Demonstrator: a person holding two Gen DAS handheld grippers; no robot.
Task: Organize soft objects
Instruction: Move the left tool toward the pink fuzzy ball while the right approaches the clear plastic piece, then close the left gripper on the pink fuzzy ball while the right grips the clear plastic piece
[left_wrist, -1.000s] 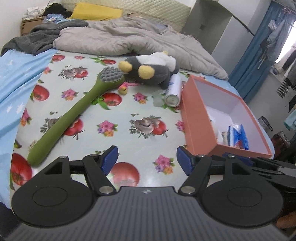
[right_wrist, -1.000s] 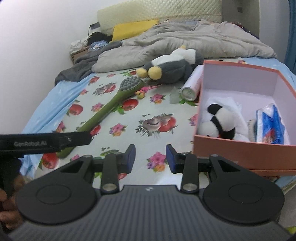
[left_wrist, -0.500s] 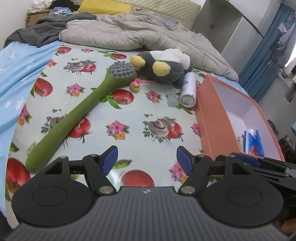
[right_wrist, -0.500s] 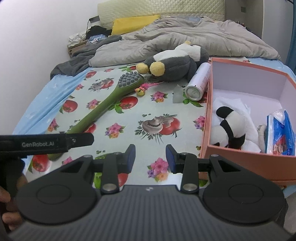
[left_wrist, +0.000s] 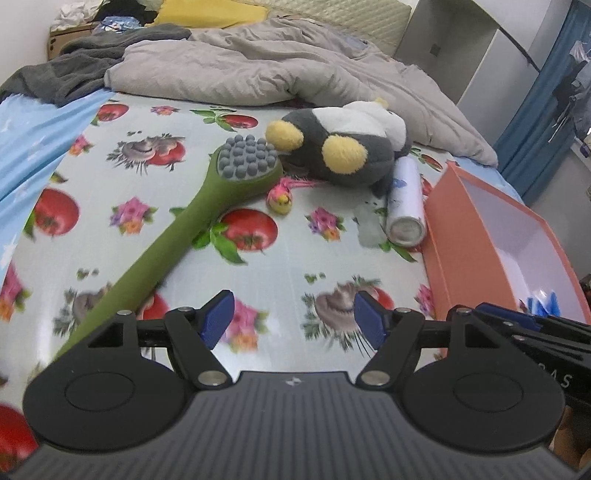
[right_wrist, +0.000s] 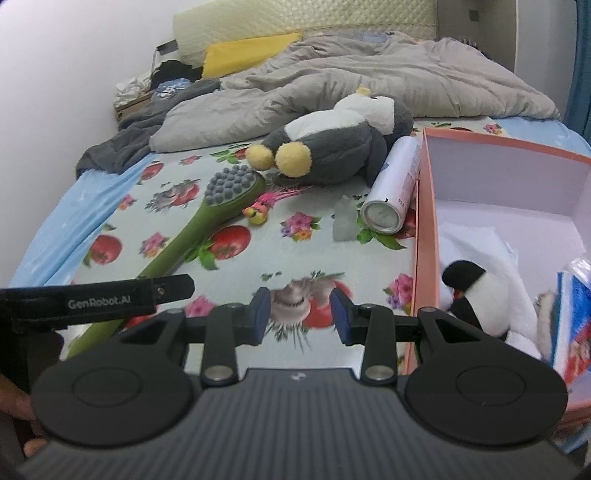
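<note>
A grey and white plush penguin (left_wrist: 343, 144) (right_wrist: 332, 147) with yellow feet lies on the fruit-print sheet (left_wrist: 147, 177), far ahead of both grippers. To its right stands an open orange box (left_wrist: 458, 236) (right_wrist: 424, 236); inside it lie a black-and-white plush (right_wrist: 476, 291), white cloth and a blue packet (right_wrist: 576, 314). My left gripper (left_wrist: 293, 321) hovers open and empty over the sheet. My right gripper (right_wrist: 299, 314) is also open, narrower, with nothing between its fingers, just left of the box.
A long green massage brush (left_wrist: 207, 206) (right_wrist: 207, 218) lies diagonally on the left. A small pink-and-yellow toy (left_wrist: 280, 197), a white spray can (left_wrist: 404, 206) (right_wrist: 391, 188) and a clear cap (right_wrist: 343, 221) sit near the penguin. A rumpled grey duvet (left_wrist: 258, 62) covers the far bed.
Both grippers have moved forward and lower over the sheet; penguin, brush and box loom larger. Neither gripper's opening has visibly changed.
</note>
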